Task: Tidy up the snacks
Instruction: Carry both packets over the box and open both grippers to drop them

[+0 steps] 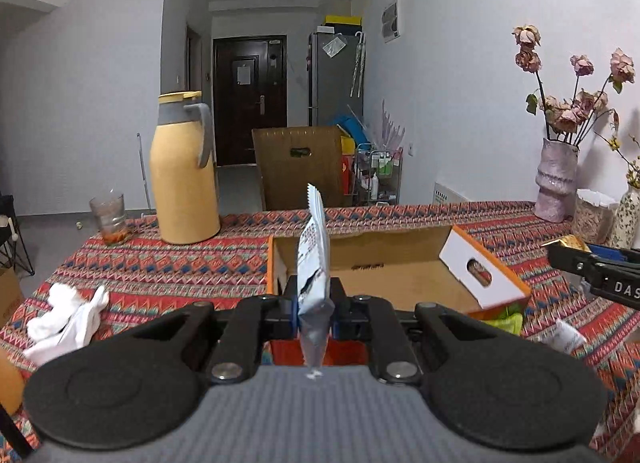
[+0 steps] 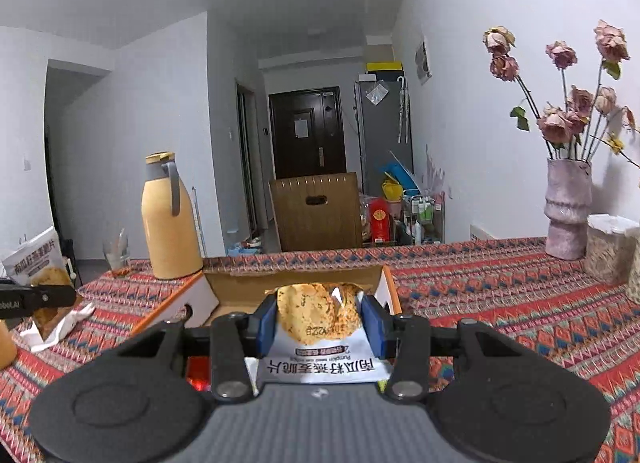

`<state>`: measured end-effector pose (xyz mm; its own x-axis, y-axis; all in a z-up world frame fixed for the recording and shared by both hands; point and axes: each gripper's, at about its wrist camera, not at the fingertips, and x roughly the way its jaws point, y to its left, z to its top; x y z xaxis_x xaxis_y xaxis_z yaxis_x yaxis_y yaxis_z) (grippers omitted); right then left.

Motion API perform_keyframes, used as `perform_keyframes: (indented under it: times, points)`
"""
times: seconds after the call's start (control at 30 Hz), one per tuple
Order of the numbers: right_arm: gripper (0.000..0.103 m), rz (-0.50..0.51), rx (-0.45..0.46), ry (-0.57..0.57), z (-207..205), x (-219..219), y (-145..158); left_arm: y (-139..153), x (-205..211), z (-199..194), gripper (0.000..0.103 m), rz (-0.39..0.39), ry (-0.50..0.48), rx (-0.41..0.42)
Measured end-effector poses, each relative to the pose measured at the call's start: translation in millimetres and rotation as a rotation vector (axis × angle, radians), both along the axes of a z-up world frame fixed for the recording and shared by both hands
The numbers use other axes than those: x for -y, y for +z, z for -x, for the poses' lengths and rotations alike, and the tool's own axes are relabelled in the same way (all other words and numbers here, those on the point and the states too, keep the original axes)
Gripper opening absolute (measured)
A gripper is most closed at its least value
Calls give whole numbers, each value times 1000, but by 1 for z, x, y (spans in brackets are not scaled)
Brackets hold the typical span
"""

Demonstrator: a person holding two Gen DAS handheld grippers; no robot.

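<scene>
My left gripper [image 1: 314,303] is shut on a white-and-silver snack packet [image 1: 314,247], seen edge-on and standing upright above the jaws. Beyond it an open cardboard box [image 1: 380,253] with orange sides lies on the table. In the right wrist view my right gripper [image 2: 320,323] has its blue pads [image 2: 266,321] pressed on both sides of a flat white cracker packet [image 2: 316,313], with the same box [image 2: 248,287] just ahead. The left gripper [image 2: 56,298] and its packet [image 2: 36,263] show at that view's left edge. The right gripper [image 1: 572,259] shows at the left view's right edge.
A patterned tablecloth [image 1: 200,263] covers the table. On it stand a yellow thermos jug [image 1: 184,179], a used glass [image 1: 109,217], crumpled white cloth [image 1: 64,319], a pink vase of dried roses [image 2: 568,211] and a jar [image 2: 610,247]. A green packet [image 1: 505,319] lies beside the box. A brown chair [image 2: 320,211] stands behind the table.
</scene>
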<state>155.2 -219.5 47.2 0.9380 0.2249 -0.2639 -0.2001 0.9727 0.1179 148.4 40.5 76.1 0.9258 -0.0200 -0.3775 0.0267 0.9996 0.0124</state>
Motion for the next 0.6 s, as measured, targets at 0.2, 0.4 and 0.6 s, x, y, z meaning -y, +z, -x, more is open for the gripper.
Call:
perform_keyframes:
  times: [0.2, 0.4, 0.6]
  points:
    - [44, 7, 8, 8, -45, -8, 10, 6, 8, -43, 14, 12, -3, 0]
    - [44, 34, -31, 11, -93, -20, 12, 6, 11, -86, 14, 32, -2, -11]
    - [44, 22, -102, -7, -132, -30, -7, -14, 12, -128, 14, 50, 21, -61]
